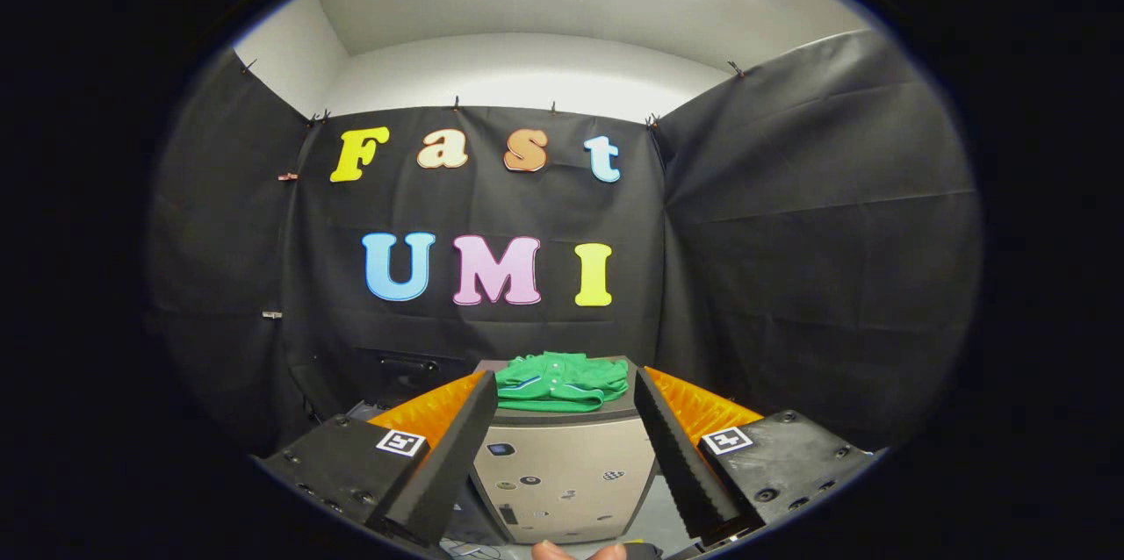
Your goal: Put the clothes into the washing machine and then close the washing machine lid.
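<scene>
Garment: green, folded, with pale trim and a few small buttons or snaps on the upper face. It lies flat on top of the washer, covering most of the visible top. No part of it hangs over the front edge.

Handling, as a judgement: soft, light and limp. It will not hold its shape when lifted and is likely to unfold and trail. It should not slip much between ribbed fingers, and nothing about it is fragile. Best hold is a pinch through several layers at the thick folded front edge, nearest the gripper, so the whole stack comes up together. A pinch on the top layer alone would likely peel it open and leave cloth dragging across the lid.

Washer: a pale box with a dark top. Small marks and a little panel sit on its front face. Whether the lid is open cannot be told from this angle; the garment rests across it, so it appears down.

Gripper: the jaws are released and spread wide, grasping nothing. The garment shows between the fingers, beyond their tips and apart from them. The tool is held roughly level, aimed at the washer top, squarely centred. Part of a hand shows below the washer front.
</scene>
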Tool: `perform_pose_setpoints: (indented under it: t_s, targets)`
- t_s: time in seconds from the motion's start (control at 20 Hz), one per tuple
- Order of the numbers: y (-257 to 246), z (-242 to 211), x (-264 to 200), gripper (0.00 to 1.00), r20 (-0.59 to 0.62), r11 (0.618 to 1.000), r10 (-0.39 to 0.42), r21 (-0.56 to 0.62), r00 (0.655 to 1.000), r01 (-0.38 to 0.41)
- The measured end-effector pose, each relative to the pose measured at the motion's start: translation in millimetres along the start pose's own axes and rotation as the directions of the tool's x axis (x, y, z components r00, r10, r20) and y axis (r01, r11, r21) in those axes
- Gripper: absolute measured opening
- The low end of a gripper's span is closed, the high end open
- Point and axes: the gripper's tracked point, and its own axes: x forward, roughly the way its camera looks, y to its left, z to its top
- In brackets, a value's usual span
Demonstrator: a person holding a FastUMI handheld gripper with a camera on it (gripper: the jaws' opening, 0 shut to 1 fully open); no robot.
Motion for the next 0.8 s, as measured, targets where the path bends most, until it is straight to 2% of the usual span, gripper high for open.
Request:
perform_pose_setpoints:
  t_s: [0.45, 0.8]
  targets:
    - [0.2, -11.2, 13.7, 0.98, -0.018, 1.0, 0.017, 0.014, 1.0, -0.017]
    - [-17.2, -49.4, 86.5, 0.98, -0.095, 0.999, 0.006, 0.042, 0.995, -0.002]
